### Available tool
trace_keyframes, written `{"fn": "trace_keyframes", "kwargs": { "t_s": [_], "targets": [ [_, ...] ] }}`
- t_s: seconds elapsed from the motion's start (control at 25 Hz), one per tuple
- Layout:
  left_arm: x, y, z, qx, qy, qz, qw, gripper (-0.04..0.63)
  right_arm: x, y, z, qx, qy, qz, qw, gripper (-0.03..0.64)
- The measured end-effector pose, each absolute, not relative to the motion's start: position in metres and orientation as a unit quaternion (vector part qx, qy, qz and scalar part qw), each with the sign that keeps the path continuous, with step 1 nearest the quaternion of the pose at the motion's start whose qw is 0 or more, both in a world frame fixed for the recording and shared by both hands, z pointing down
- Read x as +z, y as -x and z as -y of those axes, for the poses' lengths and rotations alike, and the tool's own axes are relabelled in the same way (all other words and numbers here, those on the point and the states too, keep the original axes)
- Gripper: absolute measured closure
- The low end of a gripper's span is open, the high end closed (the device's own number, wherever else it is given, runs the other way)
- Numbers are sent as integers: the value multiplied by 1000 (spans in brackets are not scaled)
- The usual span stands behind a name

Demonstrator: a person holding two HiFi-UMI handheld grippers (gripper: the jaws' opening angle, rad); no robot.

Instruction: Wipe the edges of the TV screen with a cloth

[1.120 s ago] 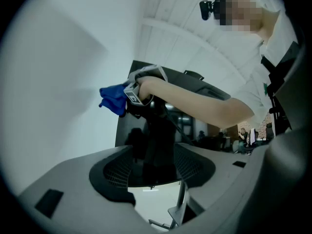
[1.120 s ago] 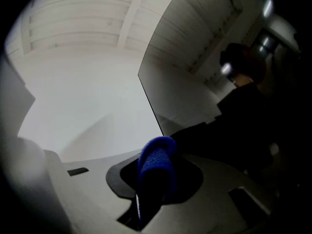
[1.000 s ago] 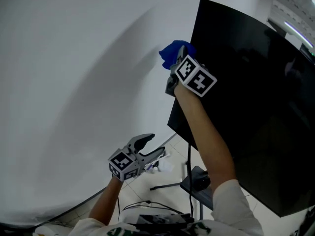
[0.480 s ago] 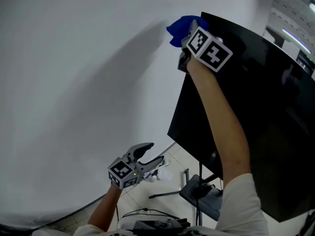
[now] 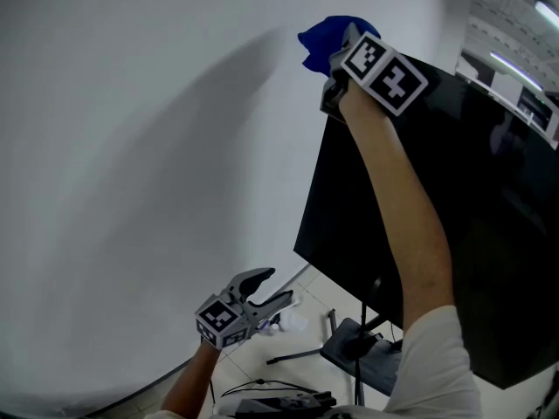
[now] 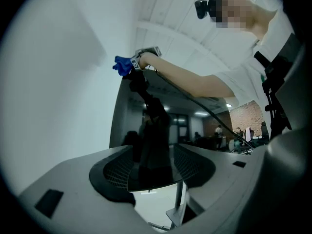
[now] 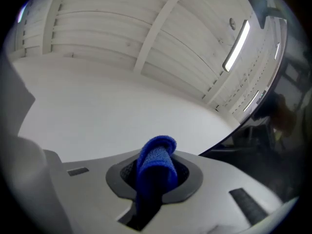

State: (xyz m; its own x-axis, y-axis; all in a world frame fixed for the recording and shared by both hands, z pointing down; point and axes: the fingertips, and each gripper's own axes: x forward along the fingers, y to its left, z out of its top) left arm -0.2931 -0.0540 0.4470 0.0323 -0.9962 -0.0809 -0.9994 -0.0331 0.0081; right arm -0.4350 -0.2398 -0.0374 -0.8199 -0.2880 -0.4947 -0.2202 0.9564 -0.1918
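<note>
The black TV screen [image 5: 454, 234] fills the right of the head view. My right gripper [image 5: 339, 44] is raised at the screen's top left corner and is shut on a blue cloth [image 5: 323, 40]. In the right gripper view the folded cloth [image 7: 156, 172] is pinched between the jaws of that gripper [image 7: 157, 179], and the dark screen edge [image 7: 273, 126] runs along the right. My left gripper [image 5: 272, 288] hangs low, left of the screen's bottom corner, open and holding nothing. In the left gripper view its jaws [image 6: 153, 167] stand apart, looking up the screen [image 6: 146, 126] toward the cloth [image 6: 122, 65].
A white wall [image 5: 131, 164] stands behind and left of the screen. Below the screen are the TV stand's base [image 5: 354, 349], a thin bar [image 5: 293, 332] on the tiled floor, and dark cables [image 5: 271, 395] near my body.
My right gripper has carried the blue cloth up the screen's left edge to its top left corner. The left gripper has stayed low and open.
</note>
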Motion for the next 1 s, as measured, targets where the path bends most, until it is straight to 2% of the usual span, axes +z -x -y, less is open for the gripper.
{"fn": "trace_keyframes", "kwargs": {
  "t_s": [0.32,0.56,0.88,1.0],
  "targets": [
    [431,228,93,17,785,-618,31,354,-43,356,256,-80,142,-948,274,543],
    [437,164,132,10,838,-545,18,354,-43,266,279,-84,162,-940,288,543],
    [442,173,132,15,906,-422,5,354,-43,249,281,-93,228,-923,294,541],
    [444,124,145,9,927,-374,8,354,-47,178,301,-72,274,-910,304,541]
  ]
}}
